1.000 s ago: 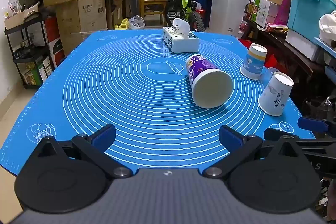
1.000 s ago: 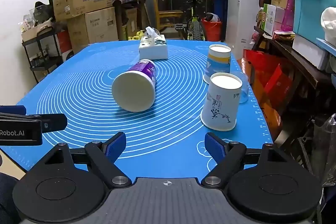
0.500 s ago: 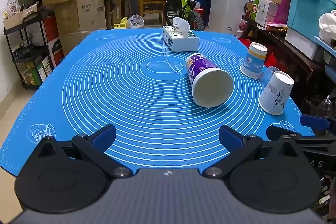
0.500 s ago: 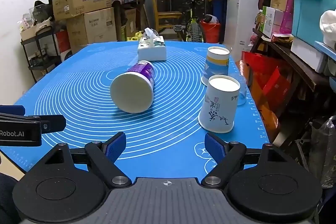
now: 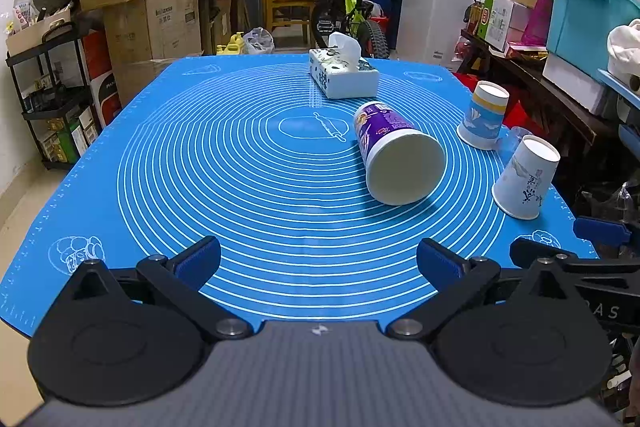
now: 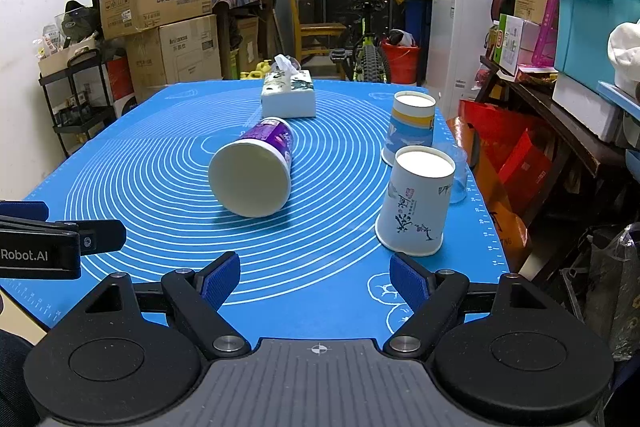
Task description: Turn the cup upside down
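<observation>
"Robot.AI" lettering on left tongs (image 6: 60, 227) beside purple cup (image 6: 256, 171)

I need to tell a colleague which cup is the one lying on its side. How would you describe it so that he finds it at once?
Start at the blue mat with white rings, then find the tissue box at its far end. Just in front of that box lies the purple cup, near the mat's middle. It is the only cup on its side; the two cups along the right edge stand upside down and have no purple.
</observation>
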Action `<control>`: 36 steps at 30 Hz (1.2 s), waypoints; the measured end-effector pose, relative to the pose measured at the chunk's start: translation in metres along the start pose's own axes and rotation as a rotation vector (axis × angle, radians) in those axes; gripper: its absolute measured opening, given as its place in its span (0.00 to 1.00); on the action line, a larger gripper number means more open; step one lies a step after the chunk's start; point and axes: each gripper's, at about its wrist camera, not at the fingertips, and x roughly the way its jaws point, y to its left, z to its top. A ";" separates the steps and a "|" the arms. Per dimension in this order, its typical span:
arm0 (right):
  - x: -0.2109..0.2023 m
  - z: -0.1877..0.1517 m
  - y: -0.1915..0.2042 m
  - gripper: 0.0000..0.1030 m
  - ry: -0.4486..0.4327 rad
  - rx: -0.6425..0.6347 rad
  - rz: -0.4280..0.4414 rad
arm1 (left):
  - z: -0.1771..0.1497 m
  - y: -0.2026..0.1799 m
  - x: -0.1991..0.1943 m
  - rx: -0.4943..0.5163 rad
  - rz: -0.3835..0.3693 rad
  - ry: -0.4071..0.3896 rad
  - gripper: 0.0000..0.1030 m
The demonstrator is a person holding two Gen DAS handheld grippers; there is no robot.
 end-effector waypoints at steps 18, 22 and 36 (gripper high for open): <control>-0.002 0.001 -0.002 0.82 -0.002 0.005 0.001 | 0.000 -0.002 0.001 0.011 -0.006 0.001 1.00; -0.002 0.001 -0.002 0.82 -0.002 0.005 0.000 | 0.002 -0.001 0.000 0.008 -0.002 -0.006 1.00; -0.005 0.004 -0.004 0.82 -0.009 0.004 -0.001 | 0.002 -0.001 0.000 0.008 -0.001 -0.004 1.00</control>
